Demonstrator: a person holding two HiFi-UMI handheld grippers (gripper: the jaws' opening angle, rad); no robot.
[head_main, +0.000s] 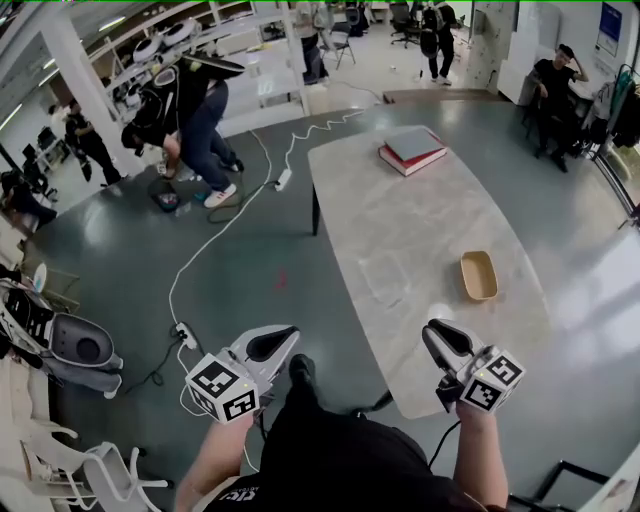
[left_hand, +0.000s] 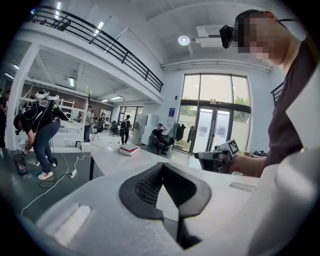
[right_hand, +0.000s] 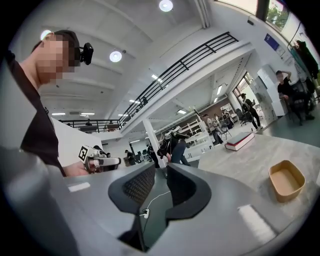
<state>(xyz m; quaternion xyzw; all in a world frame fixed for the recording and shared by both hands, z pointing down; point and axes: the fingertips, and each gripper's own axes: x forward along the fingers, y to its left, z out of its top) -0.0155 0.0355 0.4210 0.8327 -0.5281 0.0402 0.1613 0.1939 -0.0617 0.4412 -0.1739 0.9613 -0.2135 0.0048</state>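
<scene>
I hold both grippers low in front of me, at the near end of a pale marble table. My left gripper hangs over the grey floor just left of the table; its jaws meet at the tips with nothing in them. The right gripper hovers above the table's near edge. Its jaws stand a little apart, also with nothing in them. Nearest to the right gripper is a small tan tray. A red and grey stack of books lies at the far end.
A white cable with power strips runs across the floor left of the table. A person in dark clothes bends over by white shelving at the back left. Another person sits at the far right. White chairs stand at my left.
</scene>
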